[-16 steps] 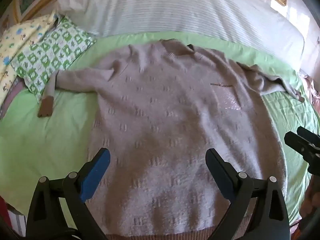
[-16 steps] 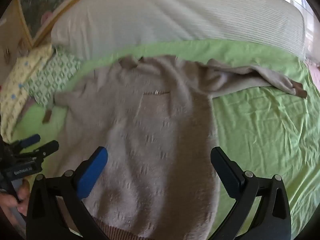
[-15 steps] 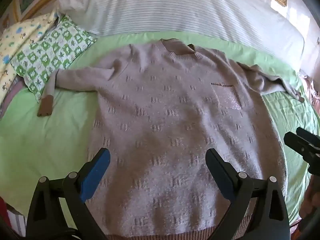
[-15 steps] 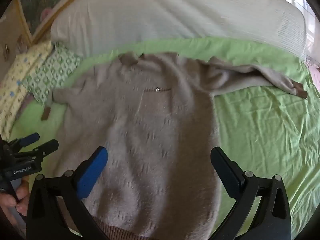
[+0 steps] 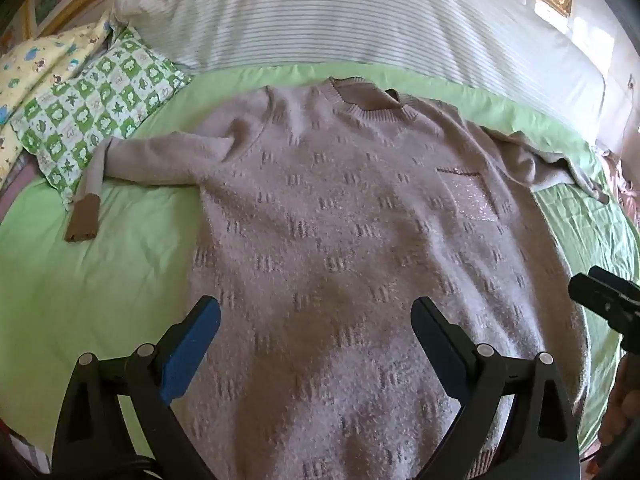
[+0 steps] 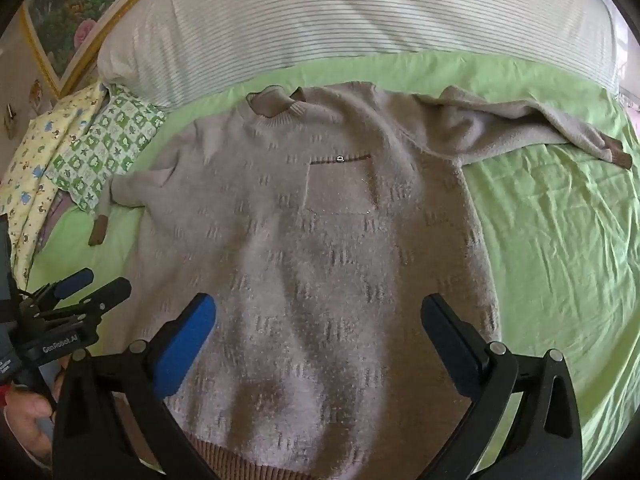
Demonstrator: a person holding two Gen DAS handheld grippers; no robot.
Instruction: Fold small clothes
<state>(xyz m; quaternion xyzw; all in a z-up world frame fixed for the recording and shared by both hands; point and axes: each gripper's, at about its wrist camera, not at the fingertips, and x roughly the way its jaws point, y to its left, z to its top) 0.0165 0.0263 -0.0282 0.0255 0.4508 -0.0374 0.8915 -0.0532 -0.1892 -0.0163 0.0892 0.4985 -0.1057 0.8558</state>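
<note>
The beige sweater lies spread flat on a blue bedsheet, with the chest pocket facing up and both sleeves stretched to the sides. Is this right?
Not quite: the bedsheet is light green, not blue, as the right wrist view shows. The rest holds: the beige sweater lies spread flat, its chest pocket faces up, and both sleeves stretch to the sides.

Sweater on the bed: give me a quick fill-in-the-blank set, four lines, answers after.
1. The sweater lies spread flat on a ____ sheet.
2. The cuffs and the collar are ____.
3. The chest pocket sits on the side of the ____ gripper.
4. The jaws of the left gripper stand ____, with nothing between them.

Answers: green; brown; right; open
</note>
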